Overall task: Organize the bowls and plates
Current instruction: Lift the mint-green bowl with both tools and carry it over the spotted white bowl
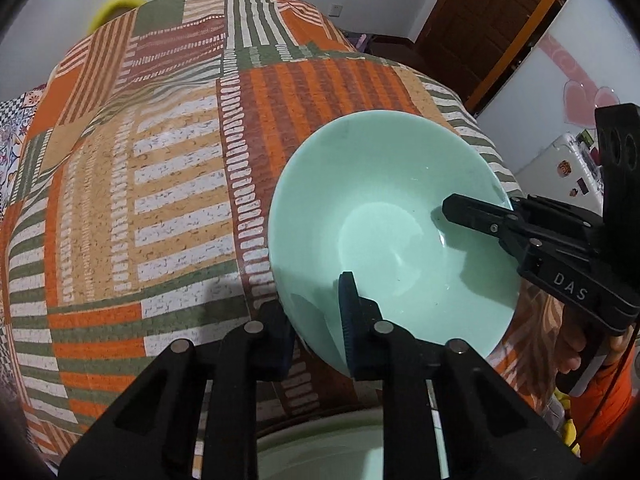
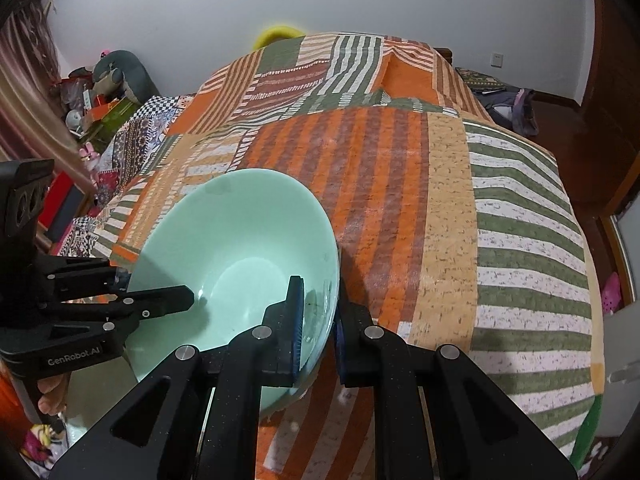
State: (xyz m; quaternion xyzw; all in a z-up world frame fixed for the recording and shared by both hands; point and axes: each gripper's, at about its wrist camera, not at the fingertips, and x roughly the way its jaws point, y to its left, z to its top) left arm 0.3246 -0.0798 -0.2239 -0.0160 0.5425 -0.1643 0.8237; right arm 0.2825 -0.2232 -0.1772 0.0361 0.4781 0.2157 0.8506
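Observation:
A mint-green bowl (image 1: 384,220) is held above the patterned tablecloth (image 1: 160,184) by both grippers. My left gripper (image 1: 316,320) is shut on the bowl's near rim, one finger inside and one outside. My right gripper (image 1: 476,216) comes in from the right and is shut on the bowl's right rim. In the right wrist view the bowl (image 2: 236,248) sits left of centre, my right gripper (image 2: 320,320) clamps its right rim, and my left gripper (image 2: 168,300) reaches in from the left. A second pale green dish (image 1: 320,452) lies below, partly hidden by my left gripper.
The striped orange, green and white cloth (image 2: 440,208) covers the whole table. A yellow rim (image 2: 276,34) shows past the far edge. A wooden door (image 1: 480,20) and a white fridge (image 1: 560,168) stand at the right. Clutter and toys (image 2: 104,92) lie at the left.

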